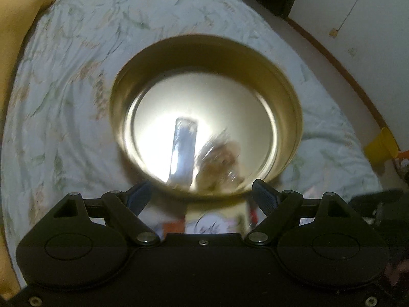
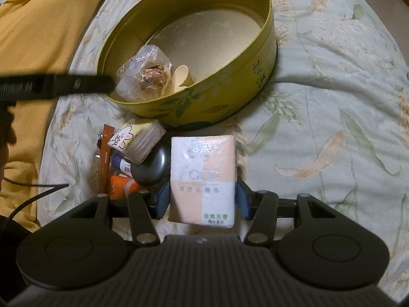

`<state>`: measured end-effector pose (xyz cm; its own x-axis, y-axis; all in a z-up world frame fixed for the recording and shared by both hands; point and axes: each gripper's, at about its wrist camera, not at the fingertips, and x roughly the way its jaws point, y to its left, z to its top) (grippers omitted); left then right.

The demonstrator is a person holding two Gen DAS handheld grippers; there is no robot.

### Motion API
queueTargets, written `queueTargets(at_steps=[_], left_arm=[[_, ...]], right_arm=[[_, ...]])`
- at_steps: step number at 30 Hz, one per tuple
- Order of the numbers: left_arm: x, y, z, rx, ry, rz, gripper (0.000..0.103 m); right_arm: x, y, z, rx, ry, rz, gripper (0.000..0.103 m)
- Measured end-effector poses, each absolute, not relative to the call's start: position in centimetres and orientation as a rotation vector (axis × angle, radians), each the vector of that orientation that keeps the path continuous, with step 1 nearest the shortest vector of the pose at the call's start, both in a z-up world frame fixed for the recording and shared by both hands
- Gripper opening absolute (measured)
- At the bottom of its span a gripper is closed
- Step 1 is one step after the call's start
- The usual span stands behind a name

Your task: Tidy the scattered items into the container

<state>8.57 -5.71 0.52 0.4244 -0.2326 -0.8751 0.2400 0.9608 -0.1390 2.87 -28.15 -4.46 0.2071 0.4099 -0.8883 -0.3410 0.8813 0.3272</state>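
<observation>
A round yellow tin (image 2: 245,76) lies open on the bed and also fills the blurred left wrist view (image 1: 291,97). Inside it are a clear plastic bag with a brown item (image 2: 145,74) and a cream piece (image 2: 182,75). My left gripper (image 1: 202,192) is open and empty above the tin's near rim; its finger (image 2: 76,83) reaches in from the left by the bag. My right gripper (image 2: 202,199) has its pads on both sides of a pink and white tissue pack (image 2: 202,176). Beside the pack lie a small bunny-print packet (image 2: 135,138), a black round compact (image 2: 150,168) and an orange tube (image 2: 122,186).
The bed has a pale floral quilt (image 2: 319,128). A yellow blanket (image 2: 38,38) lies along the left. A brown stick sachet (image 2: 104,158) and a small purple-capped bottle (image 2: 121,162) sit in the pile. A black cable (image 2: 30,197) runs at lower left. Floor and wall lie to the right (image 1: 332,12).
</observation>
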Motion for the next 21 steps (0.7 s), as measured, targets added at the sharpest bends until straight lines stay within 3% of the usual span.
queueTargets(at_steps=[16,21], left_arm=[[3.9,-3.9,-4.5,0.035,1.238,-0.255,0.083],[3.9,-3.6,-5.7,0.038,1.255,-0.244,0.075]], right_arm=[[3.1,-29.1,-4.0,0.098,1.239,0.498,0.056],[3.0,-29.0,-4.0,0.098,1.238,0.5,0.056]])
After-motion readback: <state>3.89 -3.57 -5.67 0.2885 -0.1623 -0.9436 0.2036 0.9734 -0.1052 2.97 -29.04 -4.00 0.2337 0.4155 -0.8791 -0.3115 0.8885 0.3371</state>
